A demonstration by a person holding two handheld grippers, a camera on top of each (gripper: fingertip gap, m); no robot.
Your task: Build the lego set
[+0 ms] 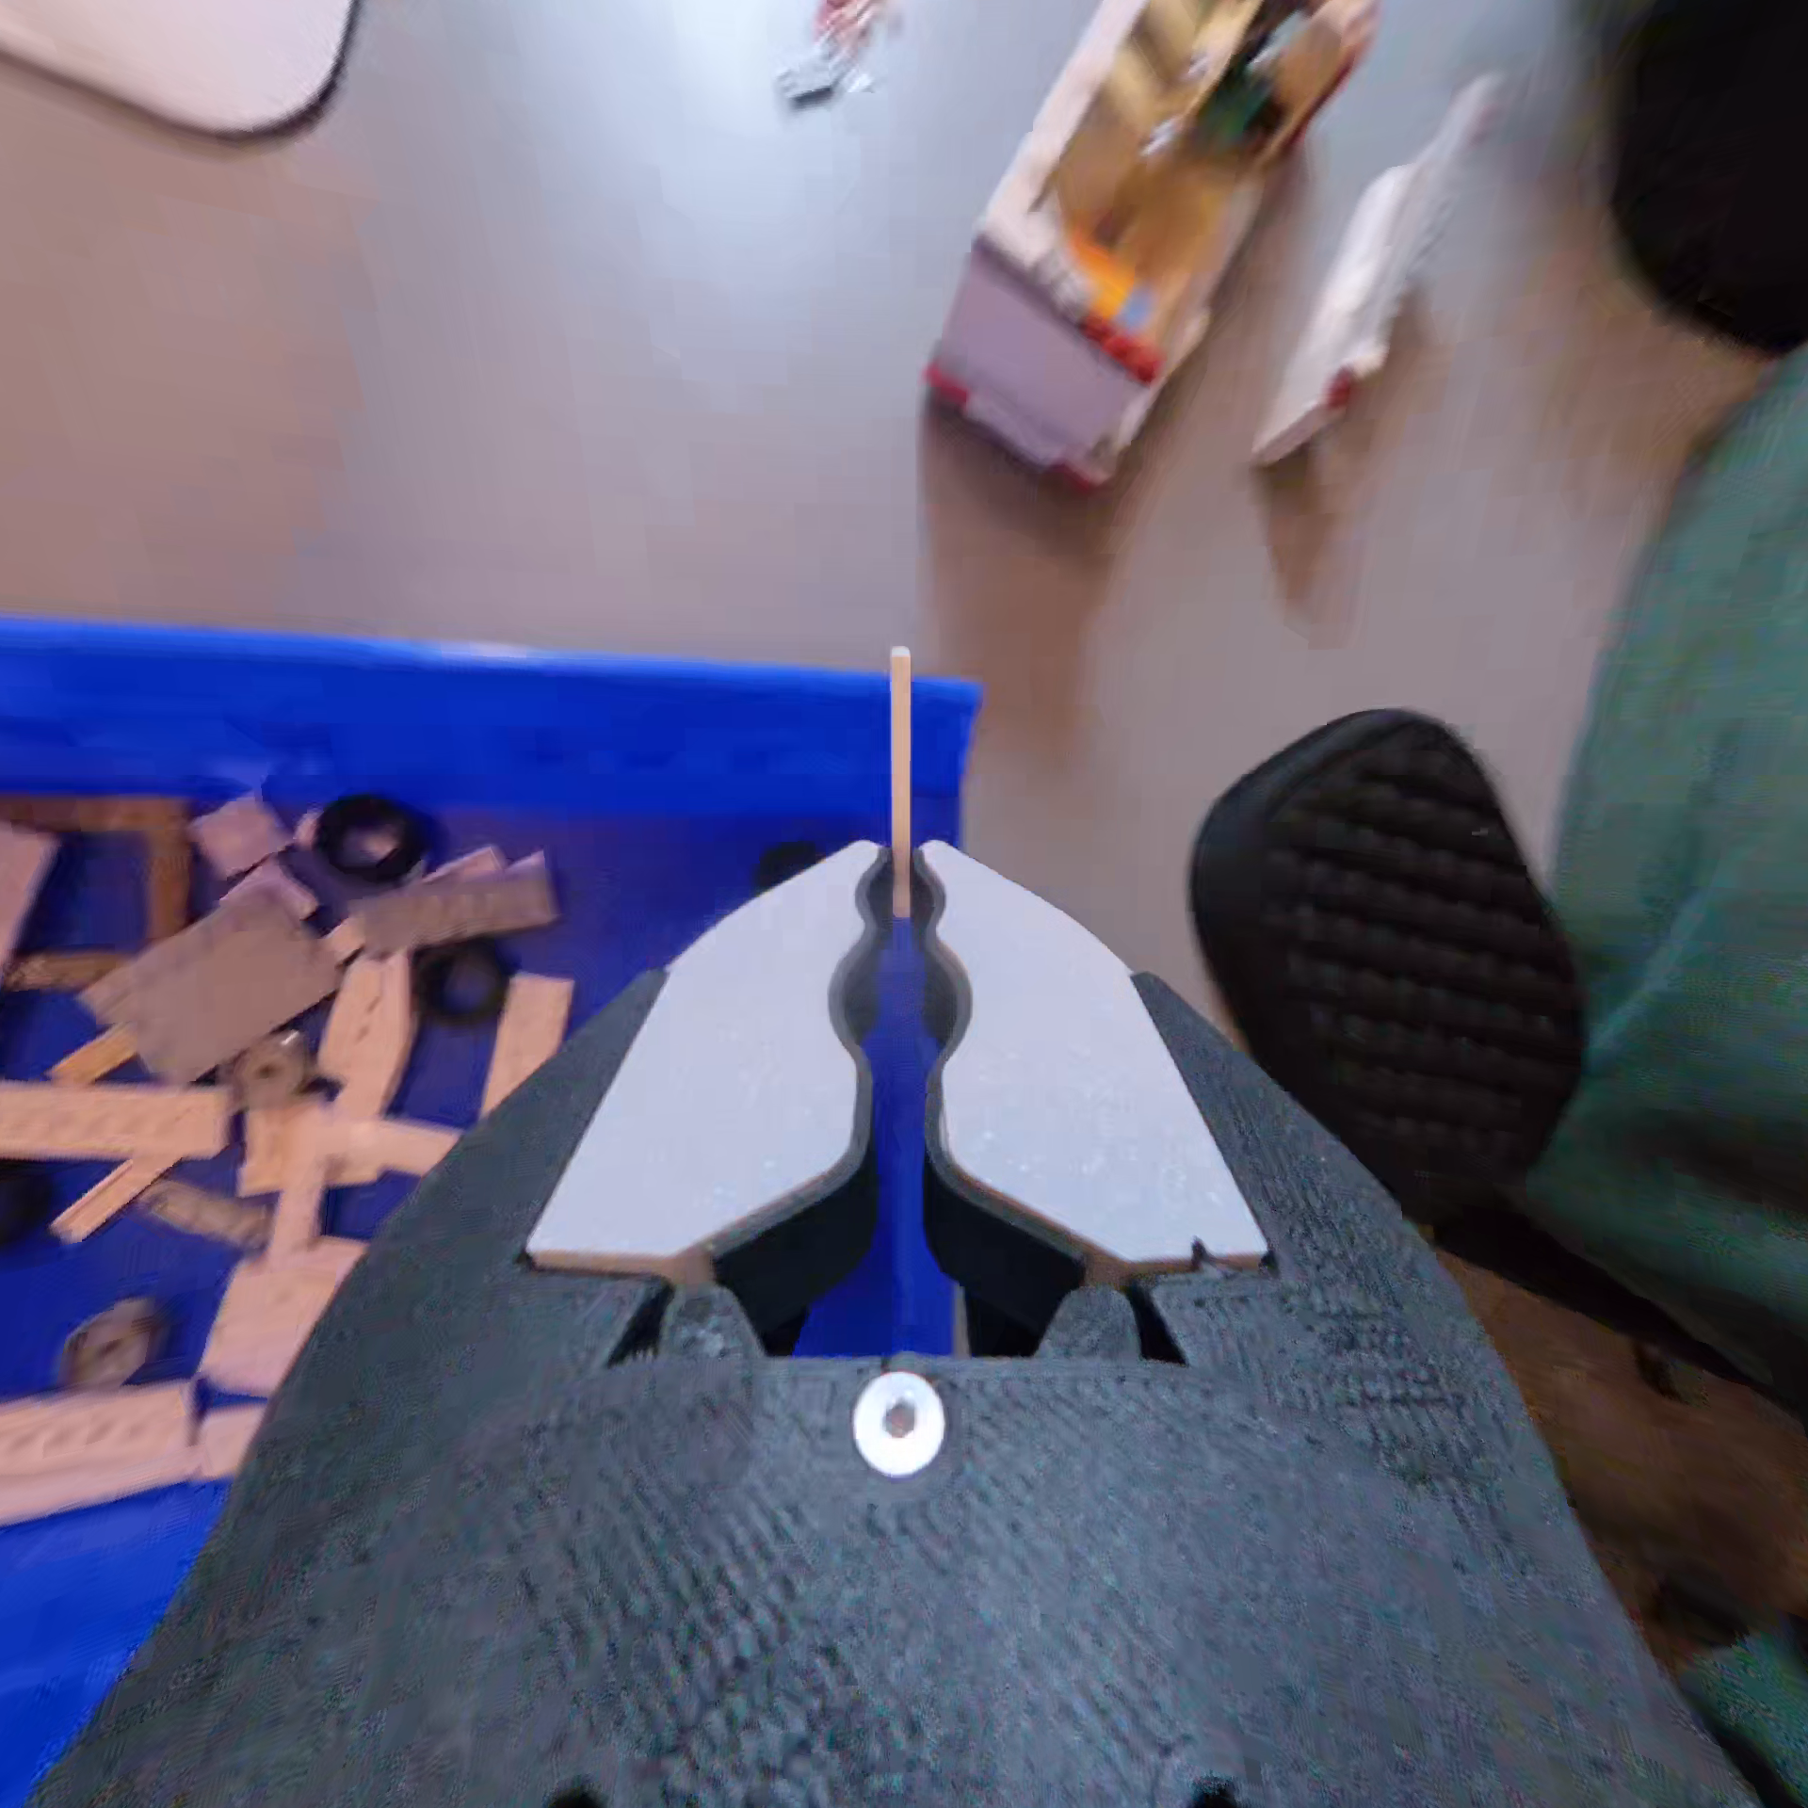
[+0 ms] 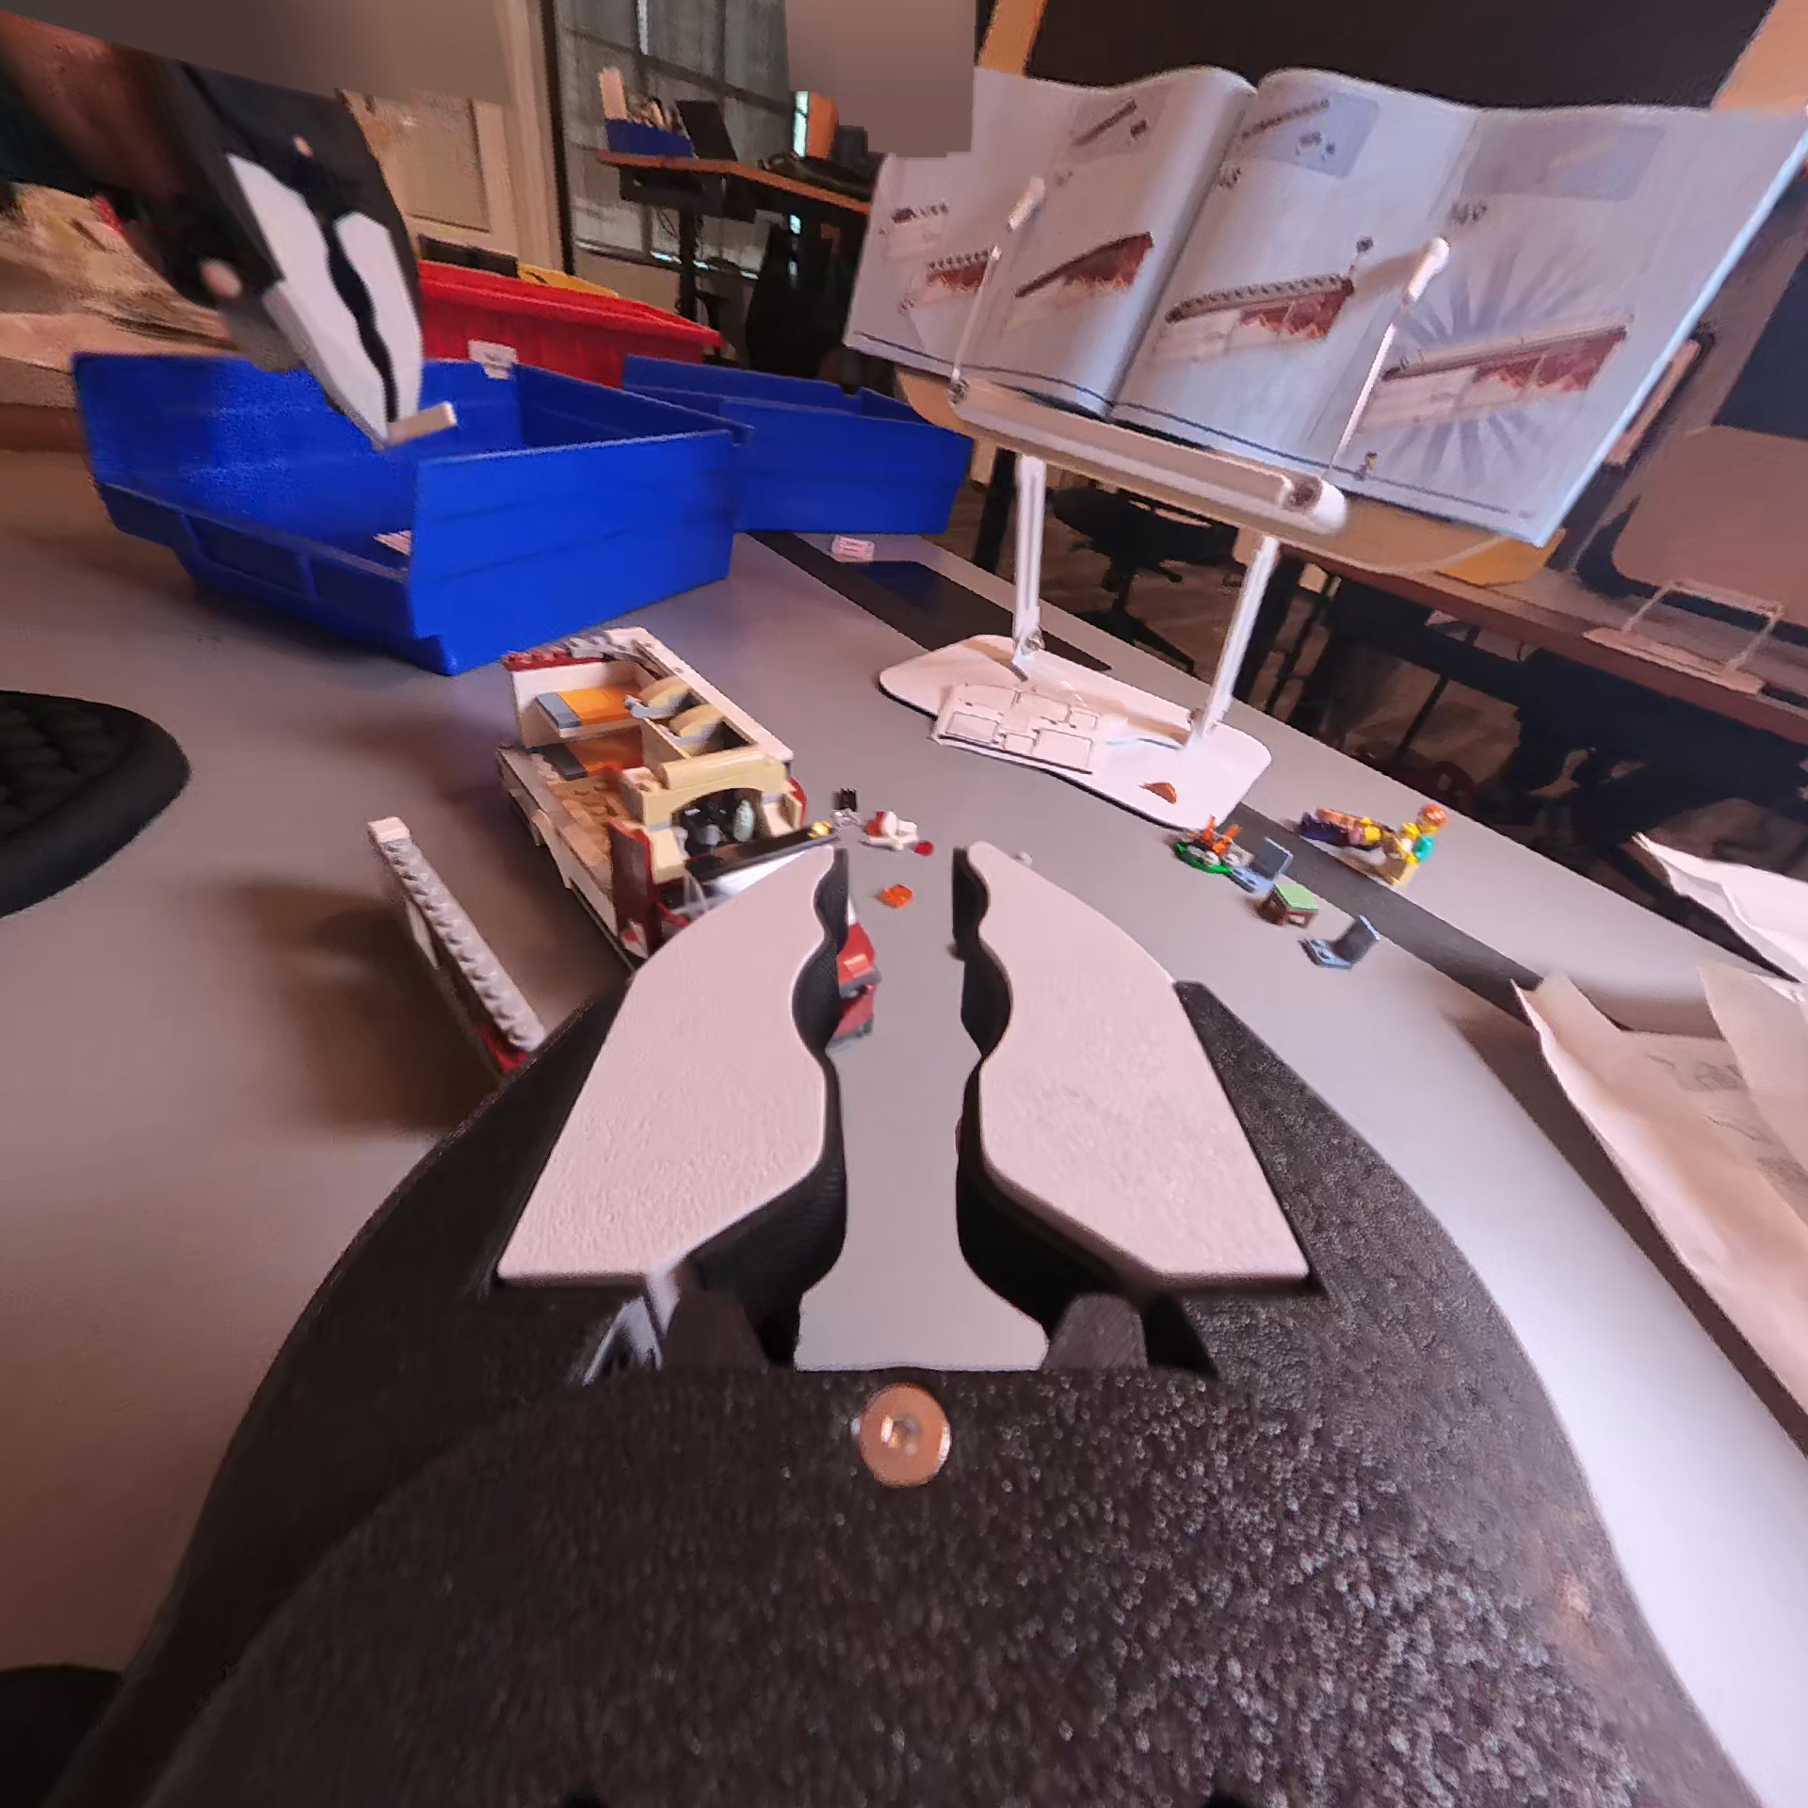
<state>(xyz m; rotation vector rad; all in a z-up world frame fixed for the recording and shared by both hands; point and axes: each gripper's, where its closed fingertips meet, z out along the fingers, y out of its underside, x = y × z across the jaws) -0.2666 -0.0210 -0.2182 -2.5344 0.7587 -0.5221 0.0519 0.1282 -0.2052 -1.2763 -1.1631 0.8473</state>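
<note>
Left wrist view, left gripper (image 1: 901, 885): fingers drawn together at the tips on a thin, pale plate (image 1: 900, 773), seen edge-on and projecting toward 12 o'clock; both pads (image 1: 934, 866) press its lower end.
Left wrist view, bin: a blue bin (image 1: 587, 724) lies from 9 to 12 o'clock of the fingertips, holding loose tan plates (image 1: 225, 969) and black tyres (image 1: 367, 832). The held plate is raised over the bin's right end.
Left wrist view, table: on the grey table (image 1: 489, 391) a partly built brick vehicle (image 1: 1106, 254) lies at 1 o'clock, well apart, with a long pale assembly (image 1: 1370, 284) beside it. A black mesh armrest (image 1: 1389, 959) sits at 3 o'clock, against green cloth (image 1: 1702, 783).
Right wrist view, right gripper (image 2: 895, 866): fingers apart, bare table showing between them; nothing is clamped.
Right wrist view, near field: a small orange piece (image 2: 895, 895) lies on the table just past the fingertips. The brick vehicle (image 2: 646, 773) stands at 10 o'clock, its dark red corner beside the left pad.
Right wrist view, far field: the left gripper (image 2: 391, 421) is at 10 o'clock over the blue bin (image 2: 548, 509); an open instruction booklet (image 2: 1321, 284) on a white stand (image 2: 1125, 744) is at 1 o'clock; small figures and pieces (image 2: 1370, 841) at 2 o'clock.
Progress (judged): the vehicle has floor and interior but no roof; many parts lie unused in the bin.
</note>
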